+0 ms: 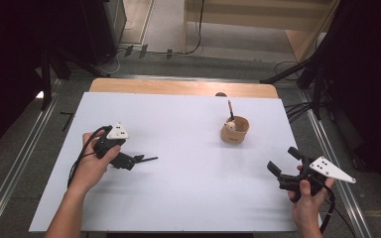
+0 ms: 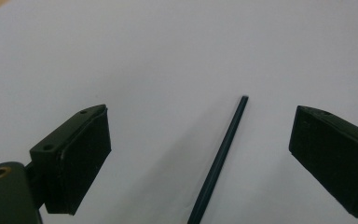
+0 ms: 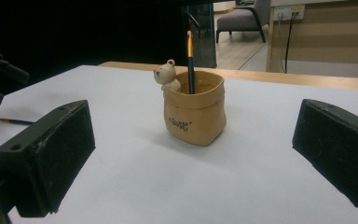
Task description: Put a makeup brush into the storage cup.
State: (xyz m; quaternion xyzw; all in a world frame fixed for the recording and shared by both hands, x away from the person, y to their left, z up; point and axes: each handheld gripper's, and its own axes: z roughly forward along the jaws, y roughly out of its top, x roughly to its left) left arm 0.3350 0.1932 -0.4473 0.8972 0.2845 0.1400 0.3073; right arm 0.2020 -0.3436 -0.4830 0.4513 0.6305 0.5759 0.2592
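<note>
A thin dark brush (image 1: 150, 159) lies flat on the white table sheet (image 1: 188, 193) at the left. My left gripper (image 1: 138, 159) is low over it and open. In the left gripper view the brush (image 2: 223, 154) runs between the two wide-apart pads, touching neither. A tan pot (image 1: 234, 131) with a small bear figure (image 3: 167, 74) on its rim stands right of centre, with a pencil (image 3: 190, 60) upright in it. My right gripper (image 1: 283, 159) is held near the front right, open and empty, facing the pot (image 3: 195, 116) from a distance.
The table's bare wooden far edge (image 1: 178, 87) shows beyond the white sheet. Metal rails (image 1: 15, 168) run along the floor on both sides, and cables (image 1: 297, 109) lie at the back right. A chair (image 3: 242, 18) stands far behind the table.
</note>
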